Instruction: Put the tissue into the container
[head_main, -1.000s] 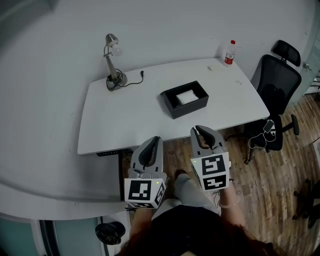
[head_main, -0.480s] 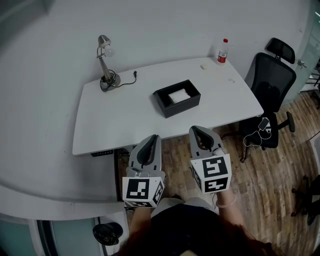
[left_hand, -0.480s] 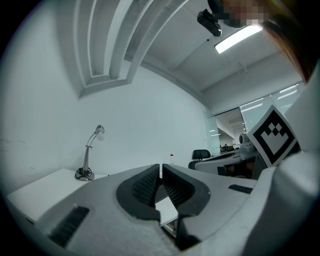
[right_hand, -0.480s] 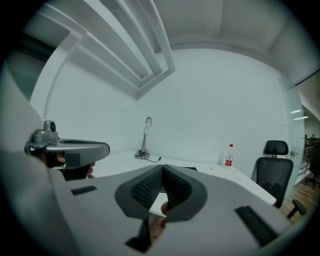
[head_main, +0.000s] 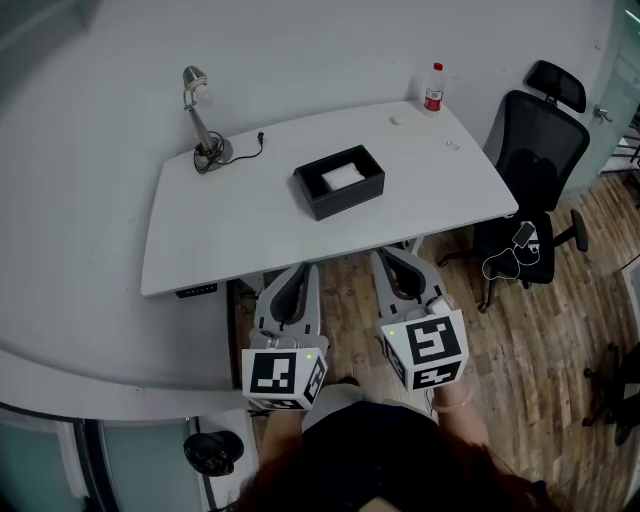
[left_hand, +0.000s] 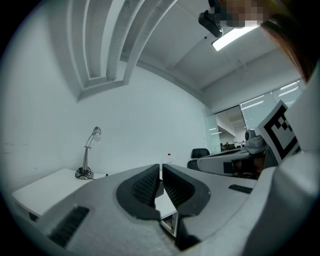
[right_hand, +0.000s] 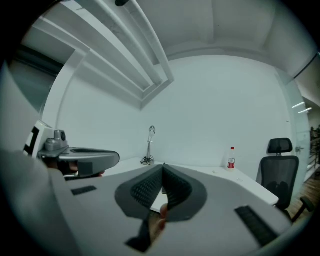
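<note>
I am drawing the left gripper (head_main: 299, 272) and right gripper (head_main: 391, 260), both closed and empty, back from the desk (head_main: 240, 225); the tissue (head_main: 342, 177) is sitting in the black container (head_main: 322, 204), seemingly finished

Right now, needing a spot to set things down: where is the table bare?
Bare table: left front, between lamp and container, and right front toward the chair. Cluttered: lamp cord at back left, small bits by the bottle.

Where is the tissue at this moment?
In the head view, the tissue lies inside the black container, mid-table, right of the lamp.
</note>
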